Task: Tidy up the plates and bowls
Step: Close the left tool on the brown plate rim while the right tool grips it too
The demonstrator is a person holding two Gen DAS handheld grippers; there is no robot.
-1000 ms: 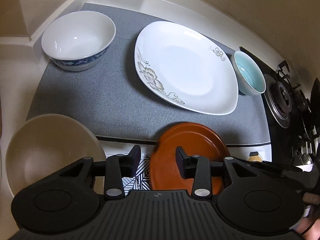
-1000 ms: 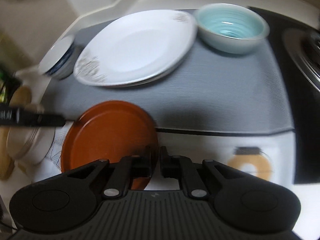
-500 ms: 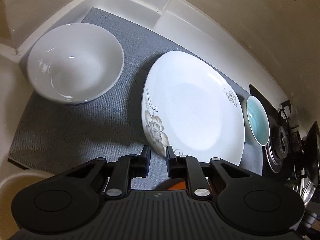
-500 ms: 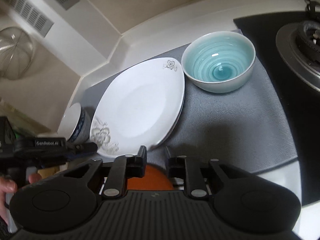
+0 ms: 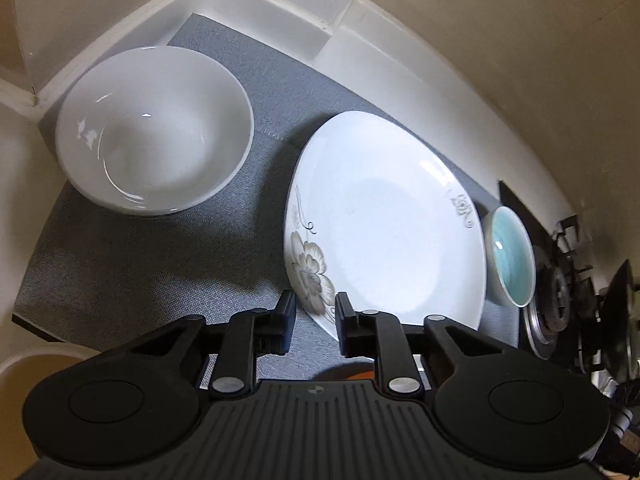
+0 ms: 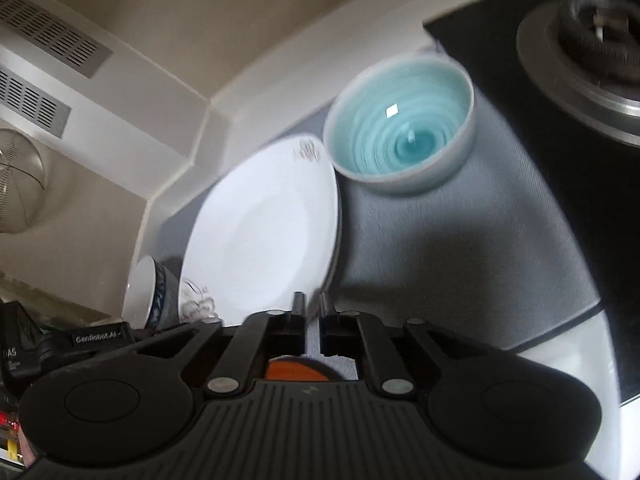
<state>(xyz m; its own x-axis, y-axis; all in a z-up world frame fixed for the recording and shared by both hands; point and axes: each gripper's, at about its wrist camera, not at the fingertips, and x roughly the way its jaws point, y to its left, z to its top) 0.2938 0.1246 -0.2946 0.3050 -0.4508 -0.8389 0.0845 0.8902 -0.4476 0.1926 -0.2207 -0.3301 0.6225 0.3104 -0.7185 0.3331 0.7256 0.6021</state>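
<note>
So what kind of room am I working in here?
Most likely a home kitchen counter. A gas stove burner sits right beside the grey mat, crockery such as the white floral plate and teal bowl is laid out on it, and a wire strainer hangs on the wall.

1. White bowl [image 5: 154,130]: glazed ceramic, glossy, sharp light glints inside; blue patterned band outside.
2. Flower plate [image 5: 390,248]: smooth white glaze, soft sheen, grey-brown floral print.
3. Teal bowl [image 6: 400,128]: glossy glaze, ringed ridges inside, pale matt-looking outer wall.
4. Grey mat [image 5: 160,264]: woven cloth, fine rough texture, matt.
5. Left gripper [image 5: 314,326]: black matt plastic, ribbed body, small metal pins.
6. Stove burner ring [image 6: 576,64]: brushed metal, dull shine; black cap, rough.
7. Orange plate [image 6: 296,369]: smooth finish, only a sliver visible.
</note>
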